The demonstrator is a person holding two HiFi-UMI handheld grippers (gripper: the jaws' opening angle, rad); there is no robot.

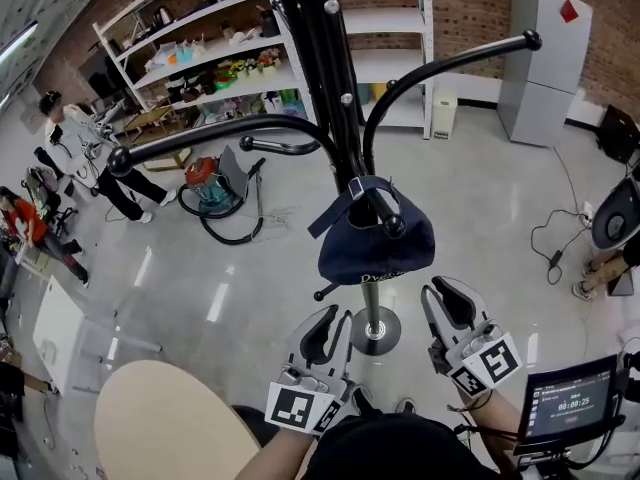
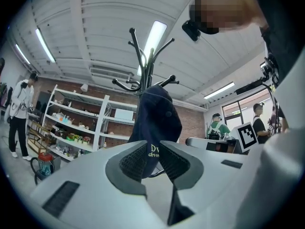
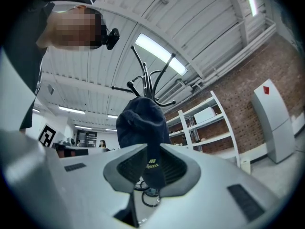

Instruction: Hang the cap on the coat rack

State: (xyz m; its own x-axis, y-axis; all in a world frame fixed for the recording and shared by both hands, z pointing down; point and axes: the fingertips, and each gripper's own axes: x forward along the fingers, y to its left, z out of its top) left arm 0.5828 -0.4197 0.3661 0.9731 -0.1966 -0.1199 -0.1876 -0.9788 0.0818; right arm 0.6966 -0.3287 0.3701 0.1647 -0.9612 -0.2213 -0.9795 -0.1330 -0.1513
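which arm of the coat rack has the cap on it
The short low arm in the middle, its ball tip showing over the navy cap. The long left arm and right arm are bare.

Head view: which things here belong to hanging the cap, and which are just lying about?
Part of the job:
cap, coat rack, left gripper, right gripper.

Just lying about:
vacuum cleaner, shelves, grey cabinet, round table, screen.

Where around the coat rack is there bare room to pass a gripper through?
Bare floor lies left of the rack base, between the vacuum and the round tabletop, and right of the cap toward the cables. Crowded above the cap, where curved hook arms branch.
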